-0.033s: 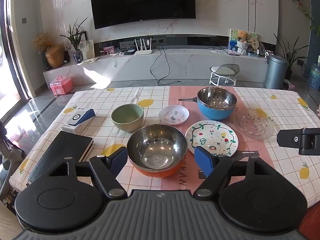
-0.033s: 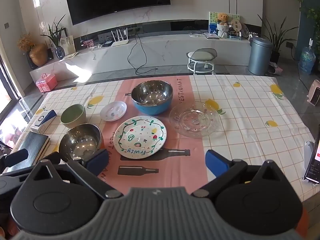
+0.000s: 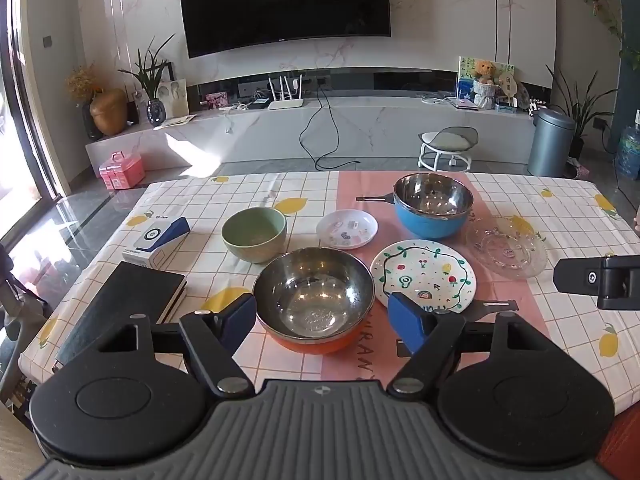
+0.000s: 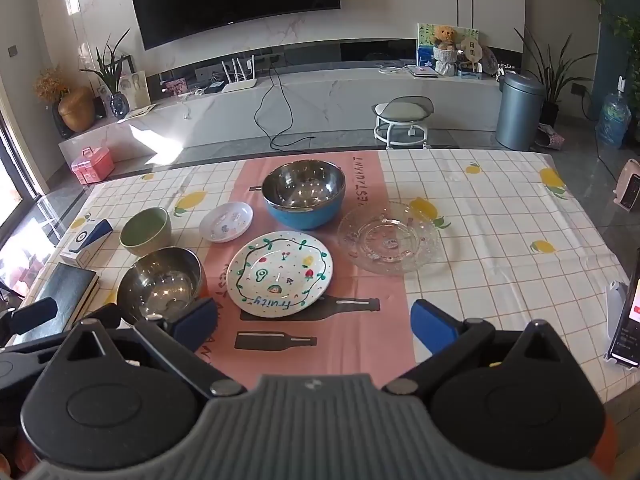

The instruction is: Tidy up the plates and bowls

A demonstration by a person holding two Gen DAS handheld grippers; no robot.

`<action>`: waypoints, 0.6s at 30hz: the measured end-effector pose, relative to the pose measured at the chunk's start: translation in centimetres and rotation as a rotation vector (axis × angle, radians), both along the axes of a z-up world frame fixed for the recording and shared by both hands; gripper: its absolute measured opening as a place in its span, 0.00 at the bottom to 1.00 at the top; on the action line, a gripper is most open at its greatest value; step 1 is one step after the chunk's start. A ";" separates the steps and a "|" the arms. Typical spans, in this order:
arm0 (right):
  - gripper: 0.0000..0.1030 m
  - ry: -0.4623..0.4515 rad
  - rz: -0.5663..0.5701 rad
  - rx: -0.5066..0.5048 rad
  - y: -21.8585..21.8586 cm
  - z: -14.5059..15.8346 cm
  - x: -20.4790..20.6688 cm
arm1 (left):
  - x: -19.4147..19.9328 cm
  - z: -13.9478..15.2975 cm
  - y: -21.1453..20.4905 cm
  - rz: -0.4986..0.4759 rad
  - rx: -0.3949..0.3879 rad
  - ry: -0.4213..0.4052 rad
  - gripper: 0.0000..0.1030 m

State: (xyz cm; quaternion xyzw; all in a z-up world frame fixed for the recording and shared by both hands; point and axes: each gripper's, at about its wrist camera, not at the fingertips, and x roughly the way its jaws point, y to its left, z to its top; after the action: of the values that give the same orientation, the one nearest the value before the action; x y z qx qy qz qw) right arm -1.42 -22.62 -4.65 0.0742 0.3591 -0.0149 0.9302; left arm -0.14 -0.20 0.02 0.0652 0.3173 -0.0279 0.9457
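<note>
Left gripper (image 3: 322, 318) was spread wide, blue pads either side of the orange steel bowl (image 3: 314, 302), no visible contact, nothing gripped. Right gripper (image 4: 316, 326) was also wide, holding nothing, above the pink runner (image 4: 360, 344) near the table's front edge.

On the lemon-print tablecloth (image 4: 500, 240): green bowl (image 3: 254, 233) behind the orange one, small white dish (image 3: 347, 229), blue steel bowl (image 3: 431, 206) at the back, painted "Fruity" plate (image 4: 280, 273) in the middle, clear glass plate (image 4: 390, 238) to its right. All were separate, none stacked. Black notebook (image 3: 124, 300) and a white-and-blue box (image 3: 156, 240) sat at the left edge.

Room behind: wall TV (image 3: 284, 0), marble console (image 3: 320, 128), stool (image 3: 448, 144), bin (image 3: 550, 142).

Phone (image 4: 628, 320) was cut off at the right edge. The orange bowl's near rim was partly hidden behind the left gripper in the right view.
</note>
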 end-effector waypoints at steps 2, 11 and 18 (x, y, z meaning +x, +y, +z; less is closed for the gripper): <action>0.98 0.012 -0.001 0.008 -0.1 0.0 0.0 | 0.1 -0.1 0.2 -0.003 -0.006 0.017 0.84; 0.98 0.018 0.004 0.015 -0.1 -0.2 -0.5 | 0.2 -0.4 -0.2 0.004 -0.018 0.049 0.84; 0.98 0.028 0.008 0.015 0.1 -0.5 -0.1 | 0.1 -0.4 -0.2 0.004 -0.017 0.049 0.84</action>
State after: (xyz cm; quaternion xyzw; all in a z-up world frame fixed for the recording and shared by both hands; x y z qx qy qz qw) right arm -1.47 -22.57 -5.16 0.0793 0.3727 -0.0093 0.9245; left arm -0.06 -0.42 -0.39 0.0558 0.3401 -0.0300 0.9382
